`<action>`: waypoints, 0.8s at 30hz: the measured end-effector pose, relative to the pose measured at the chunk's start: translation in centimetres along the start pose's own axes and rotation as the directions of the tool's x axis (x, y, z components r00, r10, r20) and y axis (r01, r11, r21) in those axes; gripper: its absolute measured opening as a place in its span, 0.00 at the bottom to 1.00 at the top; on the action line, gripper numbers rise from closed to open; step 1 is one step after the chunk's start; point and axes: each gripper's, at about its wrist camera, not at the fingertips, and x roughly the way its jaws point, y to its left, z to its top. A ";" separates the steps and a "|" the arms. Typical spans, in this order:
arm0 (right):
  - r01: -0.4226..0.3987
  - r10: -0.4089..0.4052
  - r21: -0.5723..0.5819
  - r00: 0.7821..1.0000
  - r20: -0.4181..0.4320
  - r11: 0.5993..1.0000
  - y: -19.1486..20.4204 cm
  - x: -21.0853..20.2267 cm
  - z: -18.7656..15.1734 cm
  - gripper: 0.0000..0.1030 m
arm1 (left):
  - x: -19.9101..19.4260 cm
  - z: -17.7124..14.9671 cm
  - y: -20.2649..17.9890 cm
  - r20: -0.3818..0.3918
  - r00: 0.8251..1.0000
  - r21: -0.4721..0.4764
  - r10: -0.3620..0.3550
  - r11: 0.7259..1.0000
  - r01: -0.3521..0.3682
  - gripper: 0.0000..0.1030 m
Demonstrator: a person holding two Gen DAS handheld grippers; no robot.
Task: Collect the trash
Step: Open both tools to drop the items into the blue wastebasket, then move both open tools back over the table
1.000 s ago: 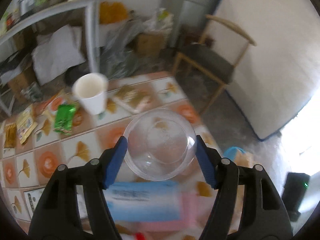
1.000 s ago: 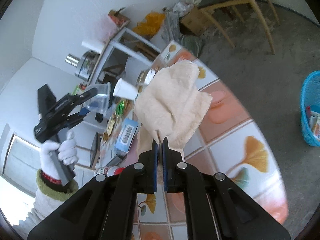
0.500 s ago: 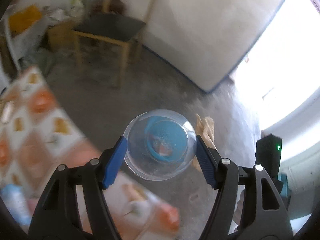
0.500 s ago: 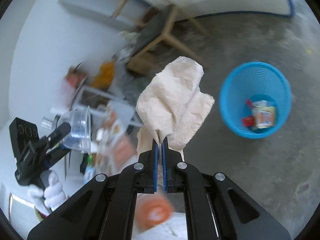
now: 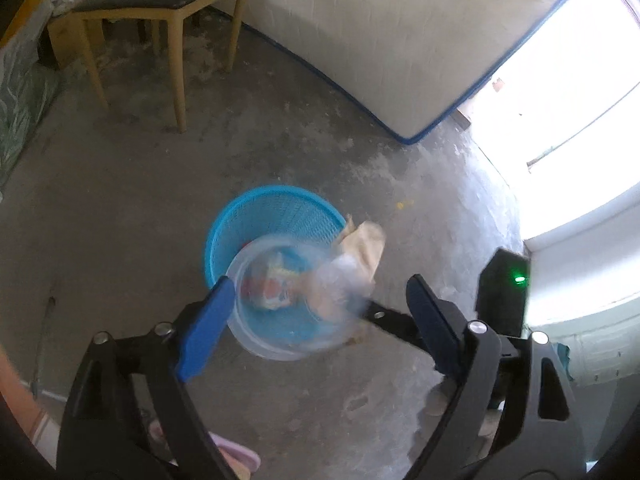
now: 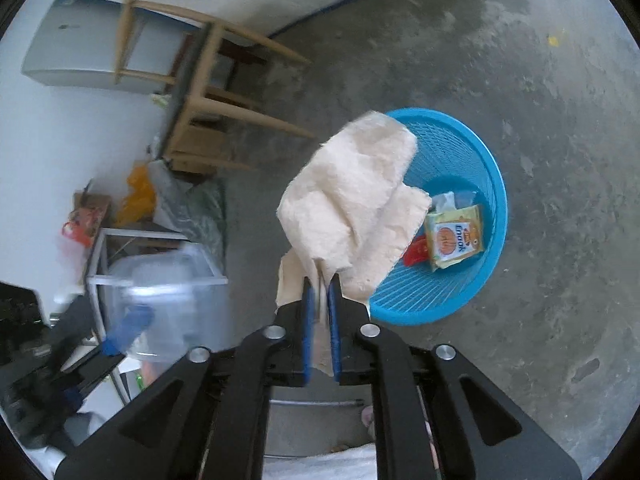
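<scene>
The left gripper point(image 5: 320, 316) has its jaws spread, with a clear plastic cup point(image 5: 294, 300) blurred between them, touching only the left pad, above the blue basket point(image 5: 256, 216). To the right, the right gripper point(image 6: 320, 292) is clamped on a crumpled beige tissue point(image 6: 352, 204), just over the basket's near-left rim.

The clear plastic cup point(image 5: 294, 300) is motion-blurred in both views, the crumpled tissue point(image 6: 352, 208) conceals part of the blue basket point(image 6: 472, 280), and the chair point(image 5: 160, 4) is cut off by the frame edge.
</scene>
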 end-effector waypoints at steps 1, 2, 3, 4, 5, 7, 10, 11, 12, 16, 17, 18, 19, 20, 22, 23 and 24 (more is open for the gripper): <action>0.023 -0.023 0.009 1.000 0.003 1.000 -0.5 0.6 0.4 0.28 | 0.4 0.1 -0.1 0.008 1.000 -0.003 0.000 1.000 0.000 0.81; 0.052 -0.052 0.023 0.999 0.011 0.998 -1.1 1.3 0.9 0.34 | 0.6 0.2 -0.1 0.015 1.000 -0.011 -0.004 1.000 0.005 0.81; 0.061 -0.062 0.026 0.998 0.015 0.998 -1.6 1.8 1.2 0.34 | 0.6 0.2 -0.1 0.018 1.000 -0.021 -0.010 1.000 0.011 0.81; 0.069 -0.070 0.029 0.997 0.018 0.997 -1.9 1.9 1.2 0.34 | 0.5 0.1 0.0 0.016 1.000 -0.034 -0.020 0.999 0.021 0.81; 0.080 -0.081 0.038 0.997 0.021 0.996 -2.4 2.1 1.2 0.35 | 0.2 -0.2 0.0 0.015 0.999 -0.036 -0.028 0.999 0.029 0.81; 0.059 -0.060 0.040 0.998 0.019 0.997 -2.9 2.3 0.9 0.35 | -0.7 -0.5 0.1 0.026 0.999 -0.013 -0.026 1.000 0.027 0.81; 0.047 -0.047 0.021 0.999 0.026 0.999 -3.0 2.1 0.5 0.38 | -2.2 -0.7 0.3 0.045 0.999 0.019 -0.016 1.000 0.015 0.81; 0.039 -0.040 0.015 0.999 0.030 0.999 -2.9 1.9 0.4 0.38 | -2.9 -0.7 0.5 0.054 0.998 0.024 -0.018 1.000 0.016 0.81; 0.030 -0.030 0.012 0.999 0.035 0.999 -2.9 1.7 0.3 0.39 | -3.9 -0.8 0.8 0.064 0.998 0.025 -0.018 1.000 0.016 0.81; -0.002 0.003 -0.012 0.998 0.066 1.000 -2.3 0.1 -0.3 0.44 | -8.0 -1.4 2.5 0.087 0.996 0.026 -0.034 0.999 0.031 0.81; -0.007 0.009 -0.024 0.997 0.072 1.000 -2.1 -0.4 -0.6 0.44 | -9.0 -1.6 2.9 0.091 0.995 0.029 -0.036 0.999 0.034 0.81; -0.016 0.018 -0.035 0.997 0.074 0.999 -1.8 -0.8 -0.8 0.45 | -10.4 -1.9 3.5 0.102 0.994 0.032 -0.039 0.999 0.036 0.81; -0.032 0.036 -0.046 0.997 0.074 0.998 -1.4 -1.3 -1.3 0.46 | -11.8 -2.2 4.1 0.118 0.992 0.034 -0.038 0.999 0.034 0.81; -0.047 0.051 -0.053 0.996 0.073 0.997 -1.1 -1.8 -1.6 0.46 | -13.8 -2.7 5.0 0.142 0.989 0.037 -0.029 0.999 0.024 0.81; -0.088 0.093 -0.084 0.993 0.065 0.993 -0.1 -3.1 -2.8 0.47 | -17.0 -3.5 6.6 0.172 0.985 0.037 -0.013 0.999 0.007 0.81; -0.103 0.110 -0.100 0.992 0.063 0.990 0.4 -3.6 -3.3 0.47 | -19.2 -4.1 7.8 0.191 0.982 0.025 -0.001 1.000 -0.004 0.81; -0.122 0.130 -0.122 0.990 0.059 0.985 1.2 -4.2 -3.9 0.48 | -21.4 -4.7 9.1 0.212 0.977 0.009 0.008 1.000 -0.010 0.81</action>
